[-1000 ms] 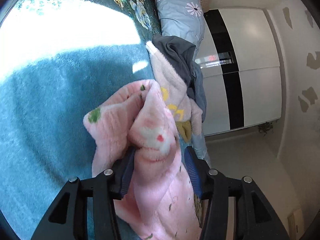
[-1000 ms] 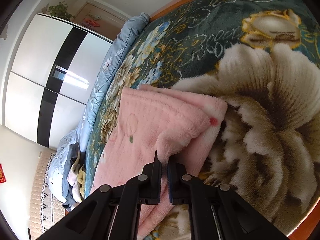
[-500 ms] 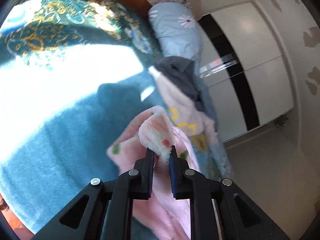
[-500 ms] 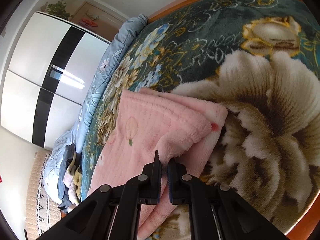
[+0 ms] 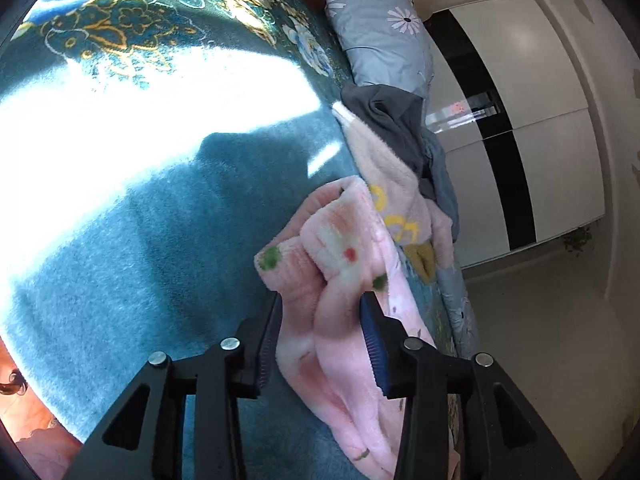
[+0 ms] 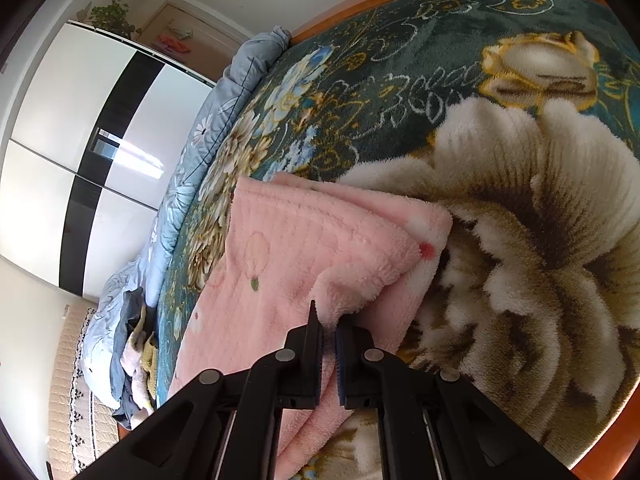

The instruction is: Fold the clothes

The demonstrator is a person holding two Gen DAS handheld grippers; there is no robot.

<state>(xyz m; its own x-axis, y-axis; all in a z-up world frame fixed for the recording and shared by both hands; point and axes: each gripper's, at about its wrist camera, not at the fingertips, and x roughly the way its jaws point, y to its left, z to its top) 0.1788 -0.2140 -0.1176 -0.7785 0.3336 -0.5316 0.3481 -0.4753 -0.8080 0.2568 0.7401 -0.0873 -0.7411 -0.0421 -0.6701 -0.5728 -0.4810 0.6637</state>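
Note:
A pink fleece garment (image 5: 340,280) with small flower prints lies on a teal floral blanket (image 5: 140,220) on the bed. In the left wrist view my left gripper (image 5: 320,312) is open, its jaws wide apart on either side of a bunched fold of the garment. In the right wrist view the same pink garment (image 6: 300,248) lies spread and folded over, and my right gripper (image 6: 328,320) is shut on its near fluffy edge.
A pile of other clothes (image 5: 400,168), grey, pale pink and yellow, lies past the garment by a blue floral pillow (image 5: 380,40). A white and black wardrobe (image 5: 520,120) stands beyond the bed. The wooden bed frame (image 6: 440,0) runs along the far edge.
My left gripper was shut on a tuft of the pink garment half a second ago; now its jaws stand wide apart around the bunched fabric. The right gripper keeps its hold and has barely moved.

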